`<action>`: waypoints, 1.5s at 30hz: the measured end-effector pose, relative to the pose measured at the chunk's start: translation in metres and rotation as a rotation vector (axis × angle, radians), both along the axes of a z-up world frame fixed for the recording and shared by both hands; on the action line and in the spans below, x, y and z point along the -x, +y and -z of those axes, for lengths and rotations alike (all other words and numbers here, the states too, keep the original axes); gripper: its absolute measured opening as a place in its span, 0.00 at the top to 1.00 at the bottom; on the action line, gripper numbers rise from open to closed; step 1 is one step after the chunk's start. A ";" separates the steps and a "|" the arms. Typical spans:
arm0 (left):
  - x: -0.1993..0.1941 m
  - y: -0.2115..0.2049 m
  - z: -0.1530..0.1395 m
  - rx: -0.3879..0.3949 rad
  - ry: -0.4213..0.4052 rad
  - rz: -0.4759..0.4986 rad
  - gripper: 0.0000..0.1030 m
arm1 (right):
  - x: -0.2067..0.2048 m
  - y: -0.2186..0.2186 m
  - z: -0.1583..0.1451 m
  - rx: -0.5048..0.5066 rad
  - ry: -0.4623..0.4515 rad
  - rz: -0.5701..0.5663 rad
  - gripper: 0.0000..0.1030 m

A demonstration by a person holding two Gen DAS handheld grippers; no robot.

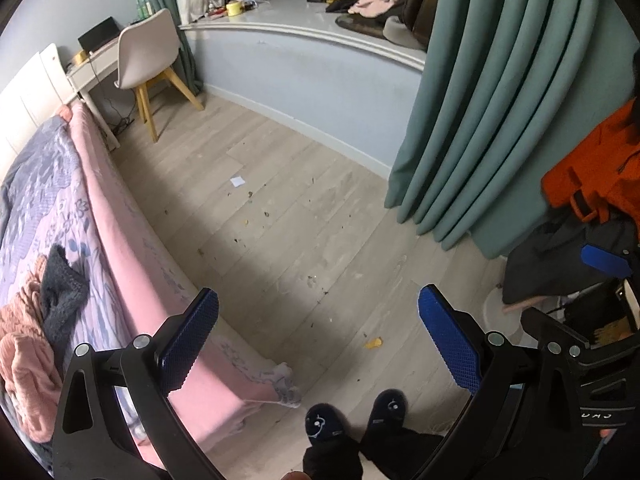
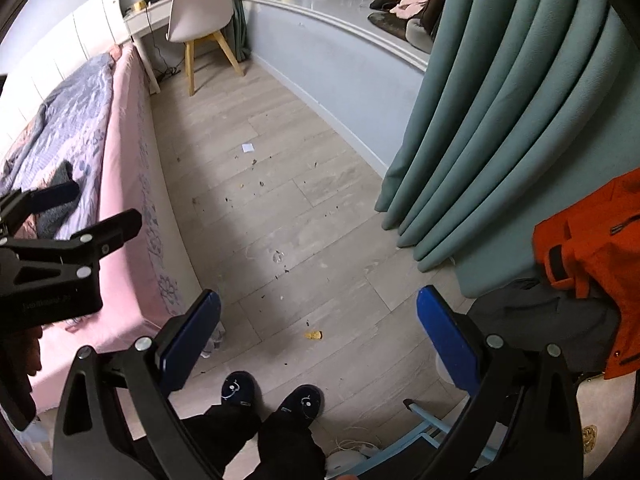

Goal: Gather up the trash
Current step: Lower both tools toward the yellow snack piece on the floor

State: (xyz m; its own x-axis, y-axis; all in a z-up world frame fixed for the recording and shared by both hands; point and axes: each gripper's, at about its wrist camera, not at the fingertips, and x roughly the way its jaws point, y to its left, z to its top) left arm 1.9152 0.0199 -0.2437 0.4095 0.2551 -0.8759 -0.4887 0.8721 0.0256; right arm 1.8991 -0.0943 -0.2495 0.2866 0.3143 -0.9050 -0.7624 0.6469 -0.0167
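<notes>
Pale wood floor strewn with crumbs beside your bed.
Both your left hand-held gripper and right hand-held gripper gape wide, holding nothing; a yellow scrap lies ahead.

Colours and patterns, placed relative to the bed:

- Bed: pink sheet; lilac-blue floral quilt on top, with a dark grey fuzzy cloth and a salmon knit.
- Beside the bed: pale grey-beige wood-grain floor, flecked with dark crumbs; one white paper square; one yellow scrap.
- At the head of the bed: white chair, yellow wooden legs.
- Across the floor from the bed: teal curtain, orange jacket, light blue wall.
- At the foot of the bed: navy slippers with white face prints.
- Gripper pads: blue, diamond-textured, on black frames.
</notes>
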 end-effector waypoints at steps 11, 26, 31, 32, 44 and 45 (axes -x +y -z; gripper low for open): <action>-0.002 0.004 0.079 0.034 0.069 0.025 0.06 | 0.006 -0.004 0.074 0.012 0.016 0.002 0.07; -0.025 0.000 0.272 0.016 0.089 0.111 0.06 | -0.007 -0.012 0.283 0.037 0.061 -0.012 0.07; -0.034 0.001 0.345 0.021 0.093 0.117 0.06 | -0.008 -0.015 0.357 0.039 0.064 -0.048 0.07; -0.034 0.001 0.360 0.024 0.096 0.117 0.06 | -0.008 -0.014 0.368 0.039 0.064 -0.056 0.07; -0.046 -0.013 0.528 0.044 0.077 0.240 0.06 | -0.003 -0.026 0.525 0.018 0.051 -0.139 0.07; -0.045 -0.013 0.540 0.049 0.070 0.253 0.06 | -0.003 -0.027 0.538 0.017 0.047 -0.144 0.07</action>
State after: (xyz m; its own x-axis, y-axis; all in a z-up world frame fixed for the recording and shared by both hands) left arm 1.9605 0.0071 -0.7842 0.3930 0.1091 -0.9130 -0.2537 0.9673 0.0064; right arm 1.9022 -0.1209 -0.7874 0.1972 0.3337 -0.9218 -0.8475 0.5307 0.0109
